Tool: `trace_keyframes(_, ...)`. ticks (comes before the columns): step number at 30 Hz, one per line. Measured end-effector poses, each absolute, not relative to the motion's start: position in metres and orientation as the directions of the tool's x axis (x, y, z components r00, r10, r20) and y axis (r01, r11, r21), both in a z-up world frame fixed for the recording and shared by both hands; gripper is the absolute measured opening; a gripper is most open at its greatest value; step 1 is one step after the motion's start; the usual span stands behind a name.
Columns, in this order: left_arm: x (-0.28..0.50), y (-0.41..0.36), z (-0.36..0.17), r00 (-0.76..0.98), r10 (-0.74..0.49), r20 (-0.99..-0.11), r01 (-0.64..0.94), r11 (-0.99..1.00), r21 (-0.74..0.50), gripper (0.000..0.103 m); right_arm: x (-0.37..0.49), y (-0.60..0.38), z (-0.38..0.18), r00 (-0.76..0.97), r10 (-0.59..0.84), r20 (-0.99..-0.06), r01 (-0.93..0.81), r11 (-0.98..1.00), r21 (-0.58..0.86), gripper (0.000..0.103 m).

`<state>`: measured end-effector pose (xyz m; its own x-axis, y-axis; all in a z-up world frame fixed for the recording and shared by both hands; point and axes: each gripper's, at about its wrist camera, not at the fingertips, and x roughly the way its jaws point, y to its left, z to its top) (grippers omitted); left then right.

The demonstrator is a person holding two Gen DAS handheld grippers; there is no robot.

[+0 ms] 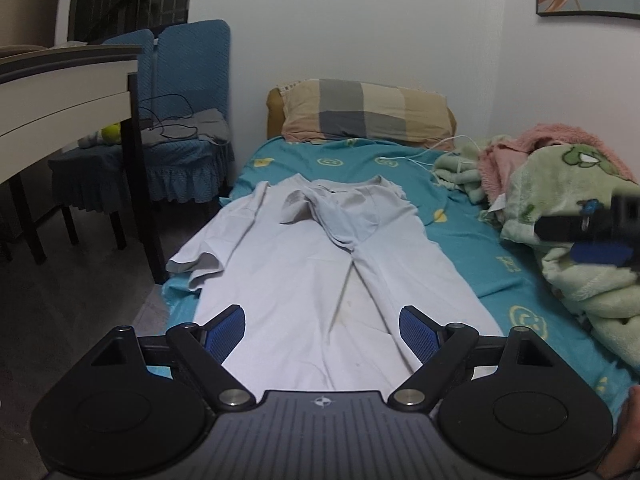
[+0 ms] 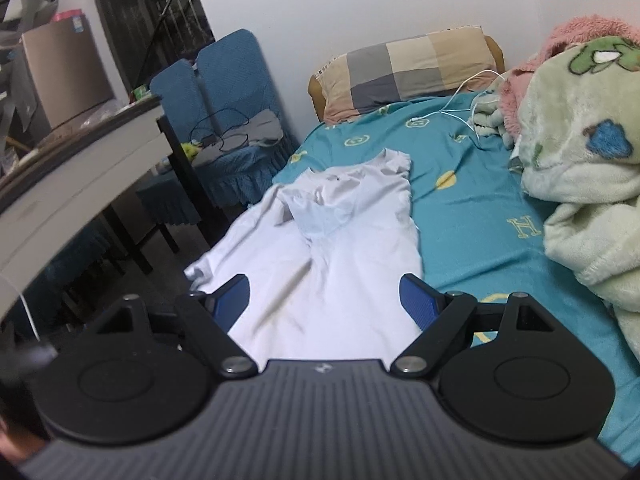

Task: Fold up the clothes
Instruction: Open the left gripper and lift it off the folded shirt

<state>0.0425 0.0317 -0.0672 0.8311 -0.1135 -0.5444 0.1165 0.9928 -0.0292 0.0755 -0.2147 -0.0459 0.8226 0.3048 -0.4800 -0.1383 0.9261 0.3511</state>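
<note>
A white short-sleeved shirt [image 1: 304, 264] lies spread on the teal bed sheet [image 1: 472, 248], collar toward the pillow, right side folded in over the body, left sleeve hanging near the bed's left edge. It also shows in the right wrist view [image 2: 340, 264]. My left gripper [image 1: 322, 330] is open and empty, above the shirt's lower part. My right gripper [image 2: 324, 300] is open and empty, above the shirt's hem. The right gripper shows blurred at the right edge of the left wrist view [image 1: 596, 232].
A checked pillow [image 1: 368, 110] lies at the bed's head. A green and pink blanket pile [image 1: 568, 216] fills the bed's right side, with a white cable [image 1: 432, 152] beside it. A white desk [image 1: 64, 92] and blue chairs [image 1: 188, 120] stand left of the bed.
</note>
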Motion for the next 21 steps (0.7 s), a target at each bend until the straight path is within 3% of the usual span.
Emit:
trace_keyframes(5,0.071,0.041,-0.069,0.830,-0.046,-0.555,0.092,0.994,0.056,0.086,0.104,-0.203,-0.025,0.833,0.335,-0.440,-0.143,0.899,0.413,0.084)
trace_keyframes(8,0.106,0.051,-0.077,0.816,0.017,-0.578,0.068,0.990,0.126,0.085,0.117,-0.201,-0.040,0.853,0.311,-0.420,-0.143,0.912,0.384,0.084)
trace_keyframes(13,0.177,0.074,-0.105,0.785,0.088,-0.614,0.065,0.973,0.222,0.085,0.139,-0.215,-0.083,0.800,0.309,-0.514,-0.074,0.902,0.426,0.084)
trace_keyframes(16,0.221,0.103,-0.127,0.735,0.061,-0.675,0.019,0.994,0.111,0.082,0.154,-0.224,-0.091,0.788,0.320,-0.526,-0.043,0.881,0.471,0.084)
trace_keyframes(21,0.255,0.173,-0.153,0.705,-0.109,-0.701,-0.196,0.920,-0.340,0.082,0.172,-0.229,-0.101,0.777,0.351,-0.522,-0.025,0.847,0.532,0.084)
